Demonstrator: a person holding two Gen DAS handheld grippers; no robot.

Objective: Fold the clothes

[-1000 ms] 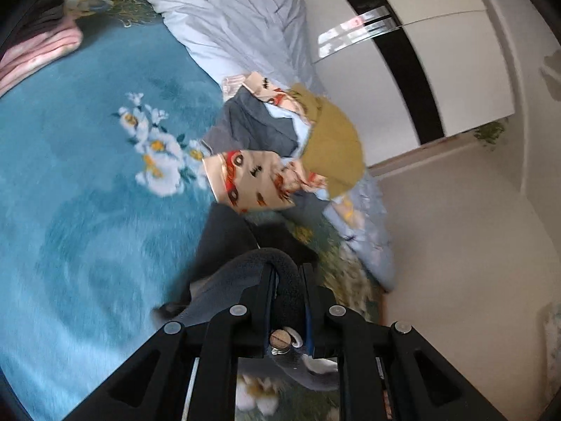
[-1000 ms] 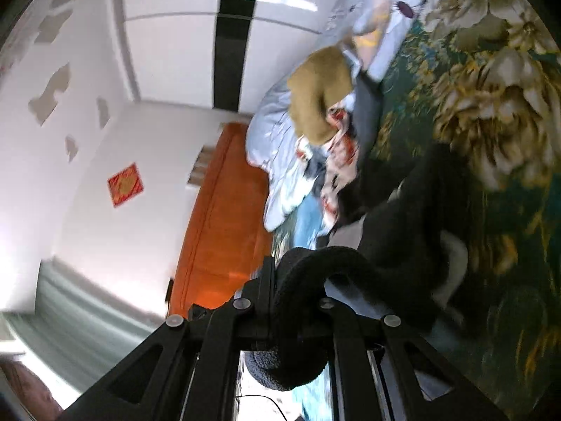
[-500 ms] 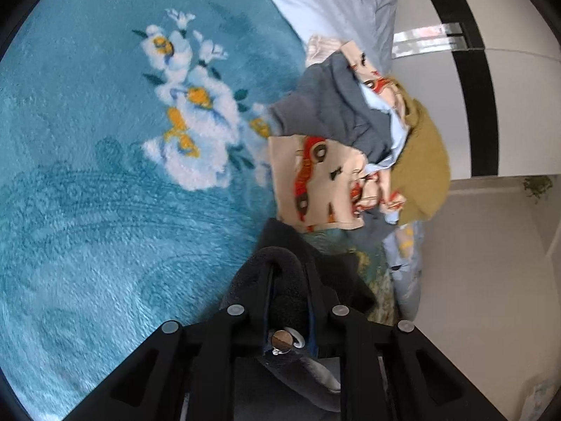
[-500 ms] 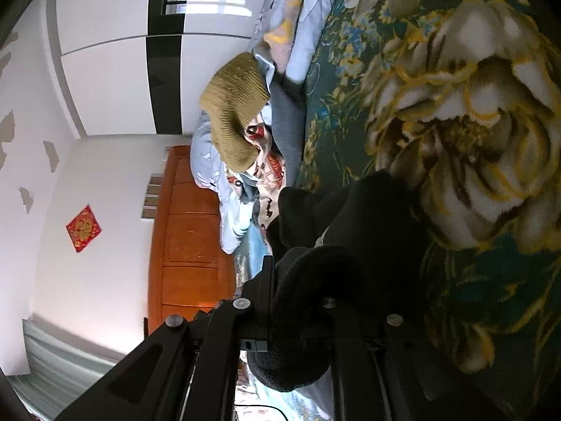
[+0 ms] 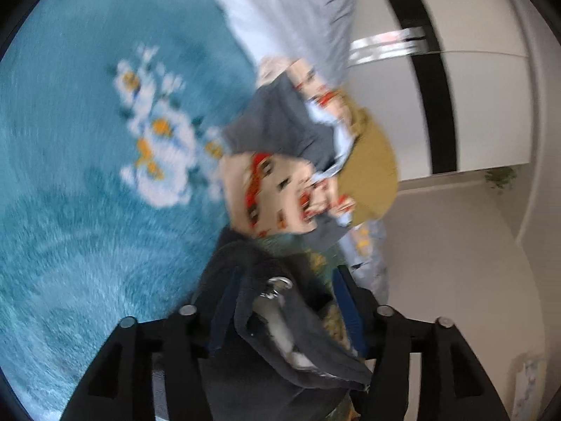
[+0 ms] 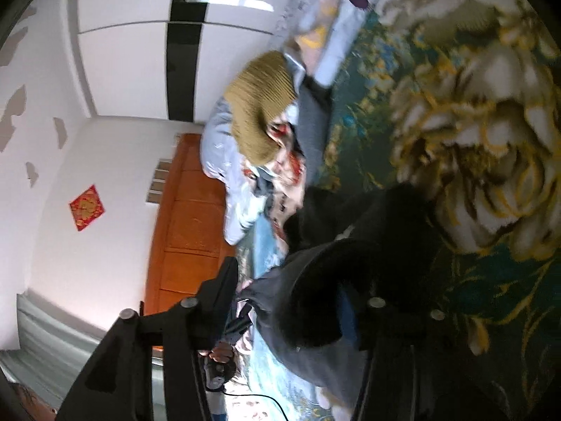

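A dark grey-black fleece garment (image 5: 301, 336) with a metal zip pull (image 5: 277, 285) lies on the bed between the fingers of my left gripper (image 5: 284, 280). Its jaws are opening, and the blue pads (image 5: 224, 301) stand clear of the cloth. In the right wrist view the same dark garment (image 6: 322, 298) bulges between the fingers of my right gripper (image 6: 291, 280). That gripper's jaws are also opening, and the far finger is partly hidden by cloth. A pile of unfolded clothes (image 5: 280, 175) lies ahead, with a mustard knit (image 5: 371, 168) (image 6: 259, 105) on it.
The bed carries a blue flowered blanket (image 5: 87, 175), a dark green peony blanket (image 6: 473, 122) and a pale grey duvet (image 5: 291, 17). Beyond are a white wardrobe with a black stripe (image 5: 431, 87) and an orange wooden headboard (image 6: 189, 228). A hand (image 6: 221, 354) shows low in the right view.
Both grippers were shut on the dark garment and now stand apart, with the cloth loose between the fingers. Both views have shifted, and the left view has dropped closer to the bed.
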